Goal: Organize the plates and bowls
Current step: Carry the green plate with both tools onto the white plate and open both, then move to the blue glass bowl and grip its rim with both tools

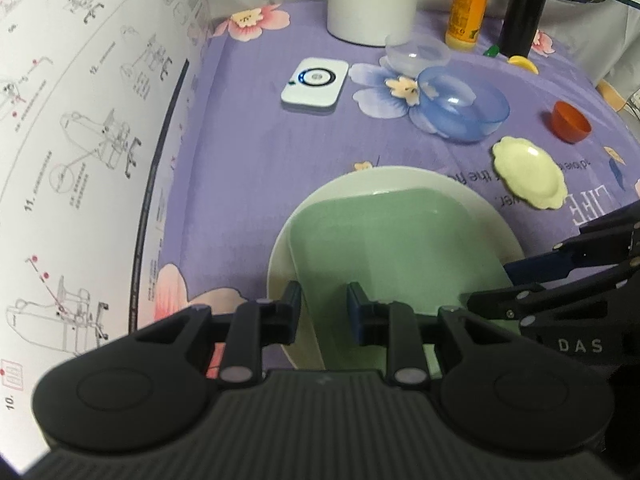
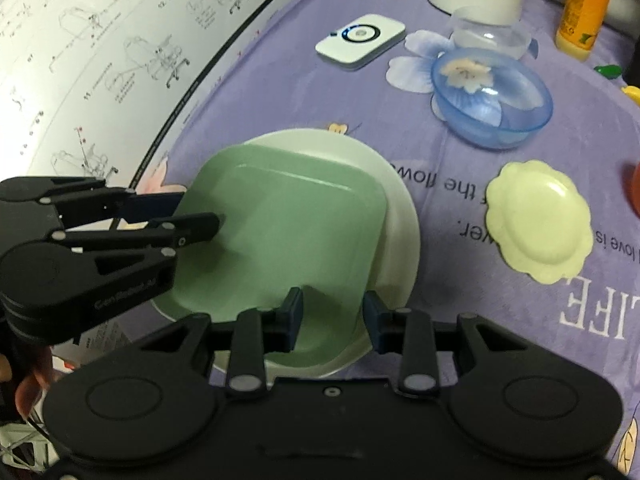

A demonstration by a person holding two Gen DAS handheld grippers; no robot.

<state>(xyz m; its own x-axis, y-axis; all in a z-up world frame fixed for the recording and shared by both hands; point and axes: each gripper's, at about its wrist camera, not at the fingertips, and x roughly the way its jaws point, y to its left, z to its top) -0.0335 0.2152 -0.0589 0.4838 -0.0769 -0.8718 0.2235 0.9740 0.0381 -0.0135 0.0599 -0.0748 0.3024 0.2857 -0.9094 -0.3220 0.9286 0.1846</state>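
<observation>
A green square plate (image 2: 280, 232) sits stacked on a white round plate (image 2: 396, 240) on the counter's purple floral cloth (image 1: 248, 168). The left gripper (image 1: 324, 312) has its fingers apart, straddling the green plate's near-left rim. The right gripper (image 2: 332, 320) also has its fingers apart, over the opposite edge of the same stack. Beyond lie a scalloped cream dish (image 2: 538, 222), a translucent blue bowl (image 2: 492, 98), a smaller clear bowl (image 1: 418, 54) just behind it and a red cup (image 1: 570, 122). A white device with a ring light (image 1: 315, 84), an orange bottle (image 1: 468, 4) and an instruction sheet (image 1: 80, 120) are also visible.
</observation>
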